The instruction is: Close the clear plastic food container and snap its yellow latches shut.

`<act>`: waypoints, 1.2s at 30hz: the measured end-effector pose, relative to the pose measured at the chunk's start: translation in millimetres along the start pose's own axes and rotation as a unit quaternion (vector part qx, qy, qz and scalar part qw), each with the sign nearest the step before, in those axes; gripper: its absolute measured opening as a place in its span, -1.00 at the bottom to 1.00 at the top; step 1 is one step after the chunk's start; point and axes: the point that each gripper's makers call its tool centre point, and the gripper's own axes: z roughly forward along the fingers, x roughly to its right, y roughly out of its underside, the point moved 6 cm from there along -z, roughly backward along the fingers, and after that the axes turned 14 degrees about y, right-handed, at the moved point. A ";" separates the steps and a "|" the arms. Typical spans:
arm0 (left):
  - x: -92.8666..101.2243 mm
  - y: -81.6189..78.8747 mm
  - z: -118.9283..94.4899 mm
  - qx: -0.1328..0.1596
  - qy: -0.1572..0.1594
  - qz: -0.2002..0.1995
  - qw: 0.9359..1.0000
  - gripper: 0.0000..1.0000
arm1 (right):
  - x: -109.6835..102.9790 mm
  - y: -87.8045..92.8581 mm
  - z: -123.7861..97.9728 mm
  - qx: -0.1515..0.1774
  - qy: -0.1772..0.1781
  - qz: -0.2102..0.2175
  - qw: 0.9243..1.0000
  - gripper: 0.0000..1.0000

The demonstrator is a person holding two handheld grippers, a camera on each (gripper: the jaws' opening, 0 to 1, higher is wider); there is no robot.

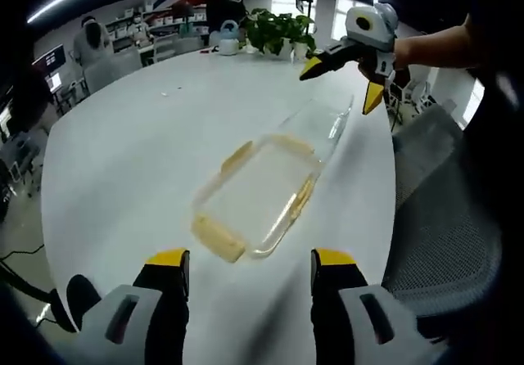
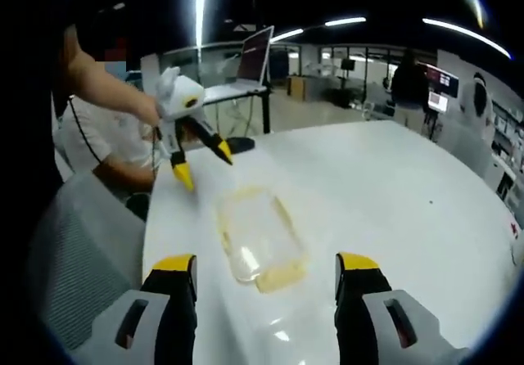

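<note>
A clear plastic food container (image 1: 255, 191) with yellow latches (image 1: 217, 236) lies on the white table (image 1: 139, 128). Its clear lid (image 1: 326, 126) looks swung open, lying flat beyond the box. My left gripper (image 1: 250, 259) hovers open just in front of it, with nothing between its yellow-tipped fingers. My right gripper (image 1: 340, 85) is held in the air past the lid, jaws apart. In the right gripper view the container (image 2: 258, 236) sits ahead of my open right gripper (image 2: 264, 263), and the left gripper (image 2: 203, 165) hangs open beyond it, held by a person's hand.
A grey mesh chair (image 1: 446, 218) stands at the table's edge beside the container. Potted plants (image 1: 278, 31) and a kettle (image 1: 228, 39) sit at the far end of the table. An open laptop (image 2: 250, 62) stands on a stand past the table.
</note>
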 end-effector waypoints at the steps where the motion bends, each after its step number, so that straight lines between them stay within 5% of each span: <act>1: -1.1 -0.3 0.0 -0.001 -0.002 0.002 1.000 0.22 | -0.2 0.0 0.7 0.000 -0.001 0.000 1.000 0.37; 16: -11.3 -1.0 8.4 -0.024 0.009 0.013 1.000 0.25 | -1.1 3.3 17.1 -0.021 -0.015 -0.012 1.000 0.33; 36: -36.4 -1.2 15.1 -0.089 0.034 0.067 0.993 0.27 | -0.2 11.8 32.0 -0.055 -0.032 -0.037 0.997 0.21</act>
